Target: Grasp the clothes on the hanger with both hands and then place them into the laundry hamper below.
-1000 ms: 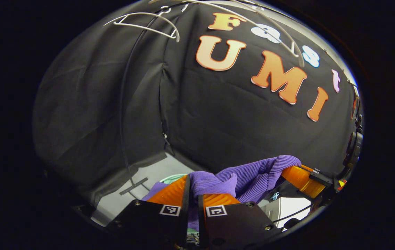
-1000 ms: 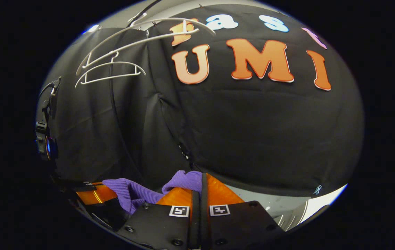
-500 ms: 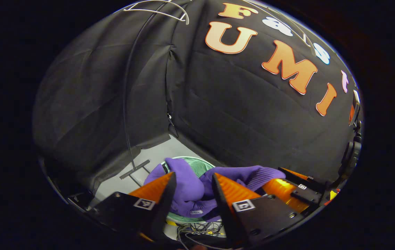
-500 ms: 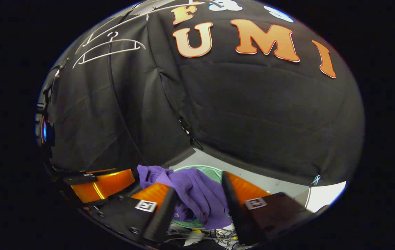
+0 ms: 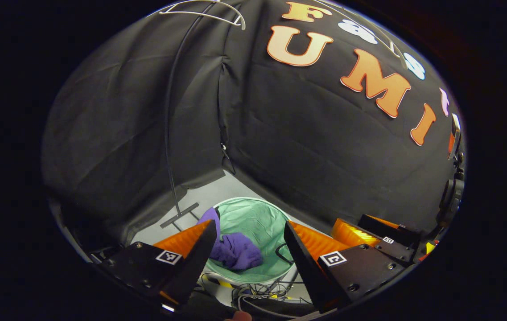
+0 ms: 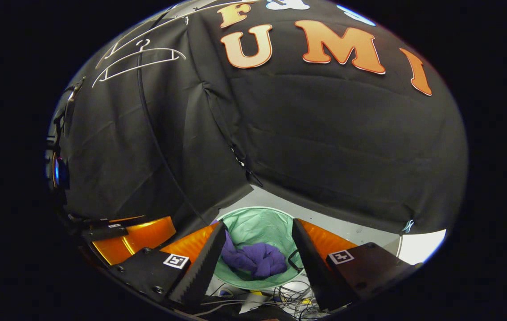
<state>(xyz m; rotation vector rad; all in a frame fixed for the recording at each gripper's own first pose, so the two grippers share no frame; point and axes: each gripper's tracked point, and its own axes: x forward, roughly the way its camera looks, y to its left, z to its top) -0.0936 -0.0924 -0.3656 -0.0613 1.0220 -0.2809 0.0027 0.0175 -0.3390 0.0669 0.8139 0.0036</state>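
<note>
Black cloth walls close in the booth on every side, meeting a pale floor at the bottom. On that floor stands the laundry hamper, a round green mesh tub, and the purple clothes lie bunched inside it, low against its near wall; in the right gripper view the same purple clothes sit in a heap at the bottom of the hamper. Neither tool touches the fabric. The left gripper hangs above the hamper with its two orange fingers spread wide apart and nothing between them, the hamper mouth showing through the gap. The right gripper hangs likewise over the hamper, its fingers also spread and empty. Each tool appears in the other's camera as an orange and black body off to the side, at the right edge of the left gripper view and the left edge of the right gripper view. A tangle of thin cables lies on the floor just in front of the hamper. High on the wall hangs a bare white hanger, well above the hamper, with a thin dark cord running down the cloth below it.
</note>
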